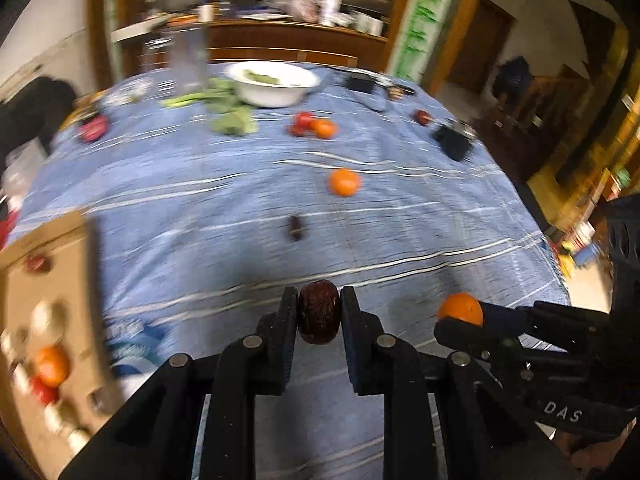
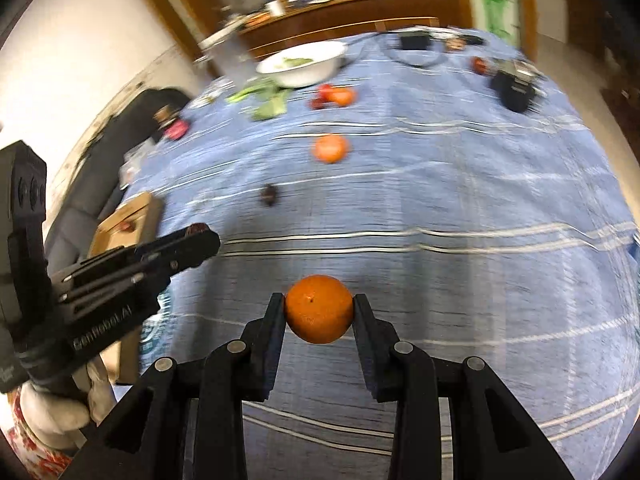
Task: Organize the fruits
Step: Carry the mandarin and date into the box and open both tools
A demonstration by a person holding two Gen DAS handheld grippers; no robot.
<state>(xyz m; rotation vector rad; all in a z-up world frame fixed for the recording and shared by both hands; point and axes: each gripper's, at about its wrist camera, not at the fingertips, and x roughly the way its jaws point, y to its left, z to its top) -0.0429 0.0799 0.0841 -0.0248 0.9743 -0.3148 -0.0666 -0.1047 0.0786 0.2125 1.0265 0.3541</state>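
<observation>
**Two fruits lifted, box waiting at the left edge**

While both hands carry fruit clear of the blue striped tablecloth (image 1: 200,208), we clamp the left gripper (image 1: 319,312) tight on a dark red, wrinkled oval fruit (image 1: 319,318), pinched across its width so it cannot roll free. Our right gripper (image 2: 319,309) squeezes a round orange mandarin (image 2: 319,309) at its widest part, for the same reason. At the left edge of the tabletop sits an open brown cardboard box (image 1: 60,240), already holding what look like an orange fruit and red ones, though blur hides the details. We judge both loads are bound there. Another loose mandarin (image 1: 344,182) and a small dark fruit (image 1: 296,227) wait mid-table.
</observation>
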